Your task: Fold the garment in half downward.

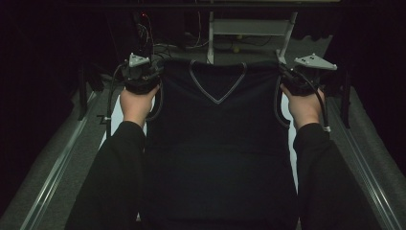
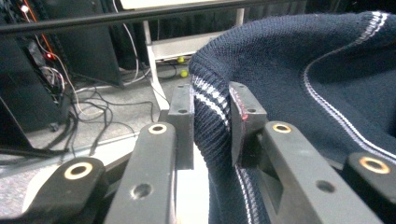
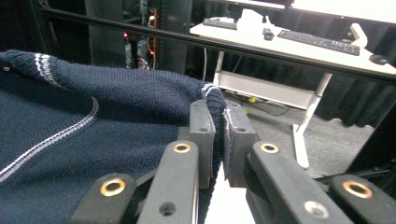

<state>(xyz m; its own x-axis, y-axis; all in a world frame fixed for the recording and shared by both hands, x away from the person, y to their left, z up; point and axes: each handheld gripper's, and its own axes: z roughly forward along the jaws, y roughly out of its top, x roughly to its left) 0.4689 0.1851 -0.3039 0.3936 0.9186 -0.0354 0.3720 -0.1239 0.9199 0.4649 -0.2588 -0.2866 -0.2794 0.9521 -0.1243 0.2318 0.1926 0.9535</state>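
On the white table [image 1: 293, 158] in front of me lies a dark blue knitted vest [image 1: 218, 143]. It is spread out flat, with its V-shaped neck [image 1: 218, 88] pointing toward me and its shoulders at the far end. A thin pale stripe runs along the neck and along the arm holes.

My left gripper [image 1: 140, 79] sits at the vest's left shoulder. In the left gripper view, its two black jaws are squeezed on the ribbed, striped edge of the vest [image 2: 211, 112], and the cloth bunches up between them. The knit rises in a hump just past the jaws.

My right gripper [image 1: 296, 82] sits at the vest's right shoulder. In the right gripper view, its jaws pinch the rolled edge of the vest [image 3: 217, 116] tight, with only a thin fold of cloth between them.

Both of my hands, in black sleeves, reach in from the near side, one along each side of the vest.

Past the table I see a desk [image 3: 280, 39] with a keyboard [image 3: 320, 41] on it, and cables [image 2: 93, 100] on the grey floor.
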